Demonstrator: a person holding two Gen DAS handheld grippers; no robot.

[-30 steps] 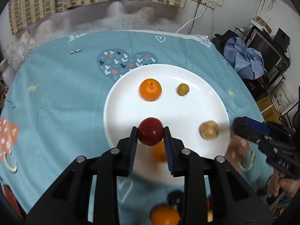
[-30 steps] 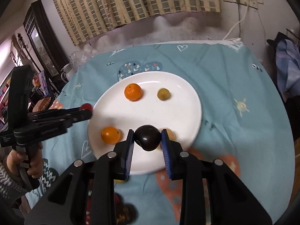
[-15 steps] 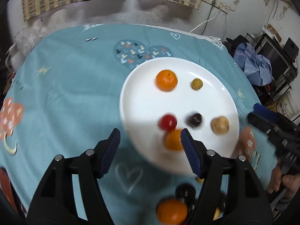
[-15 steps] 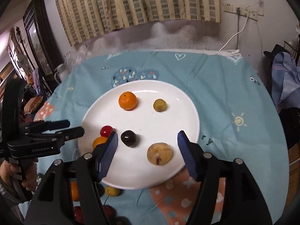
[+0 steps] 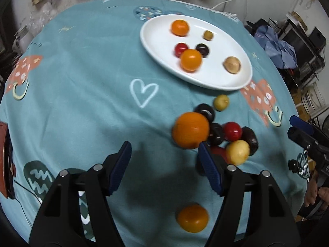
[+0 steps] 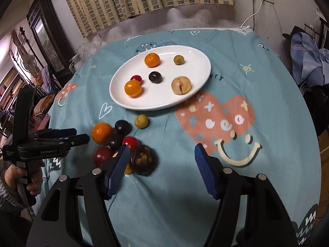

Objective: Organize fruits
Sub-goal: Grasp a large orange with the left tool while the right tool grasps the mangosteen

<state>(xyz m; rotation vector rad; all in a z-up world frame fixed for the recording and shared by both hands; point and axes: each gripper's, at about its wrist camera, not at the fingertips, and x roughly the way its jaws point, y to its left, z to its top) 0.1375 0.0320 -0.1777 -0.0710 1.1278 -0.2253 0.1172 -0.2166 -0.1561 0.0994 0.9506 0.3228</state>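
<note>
Two empty hand-held grippers hover over a fruit-strewn tabletop (image 6: 236, 65) draped in a teal patterned cloth.

The oval white ceramic plate (image 6: 197, 65), set toward the tabletop's far edge, carries six fruits: two oranges, a tan round fruit (image 6: 181, 85), a dark plum (image 6: 155, 77), a small red fruit (image 6: 136, 78) and a small yellow-green fruit (image 6: 178, 59). On the cloth between plate and near edge lies a loose pile (image 5: 218, 131) of orange, dark, red and yellow fruits, with a lone orange (image 5: 192, 218) nearer the near edge. The left hand-held gripper (image 5: 165, 165) and right hand-held gripper (image 6: 161, 168) both have their blue-padded jaws spread wide, holding nothing, poised just beside the pile.
</note>
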